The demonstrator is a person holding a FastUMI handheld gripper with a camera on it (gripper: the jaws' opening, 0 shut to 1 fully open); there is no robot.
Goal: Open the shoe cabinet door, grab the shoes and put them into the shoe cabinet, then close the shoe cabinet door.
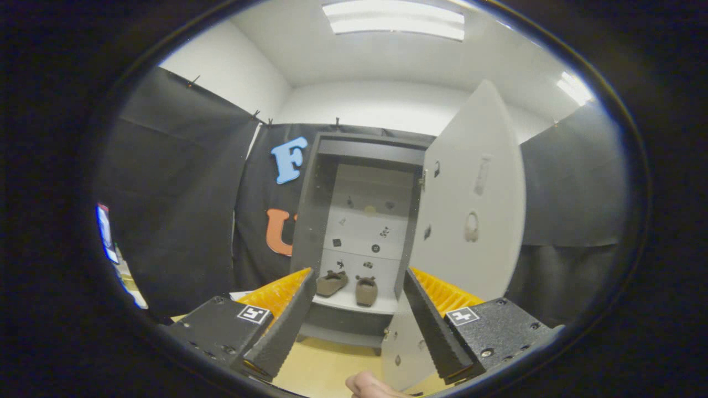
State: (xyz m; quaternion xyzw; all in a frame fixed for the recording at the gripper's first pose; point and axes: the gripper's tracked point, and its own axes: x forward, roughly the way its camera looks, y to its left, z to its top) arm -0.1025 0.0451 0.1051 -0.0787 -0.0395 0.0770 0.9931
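A fingertip of a person's hand (369, 385) pokes in closest to the camera, cut off so that little more of it can be made out. Just above it the gripper (354, 290) reaches forward with its two fingers spread wide apart, holding nothing. Under them is a pale wooden floor (326, 365).

Beyond the fingers, seen through the gap between them, stands a tall shoe cabinet (359, 232) against the dark booth wall. Its door (470, 204) is swung open to the right and partly overlaps the right finger. On the cabinet's lowest shelf (354, 303) sits a pair of brownish shoes (348, 284), side by side and close together, toes pointing outward toward the camera. The left shoe is partly hidden by the left finger's tip. Small dark marks dot the cabinet's pale back panel (365, 221); they may be stickers or holes, too small to tell. The upper shelves look bare.
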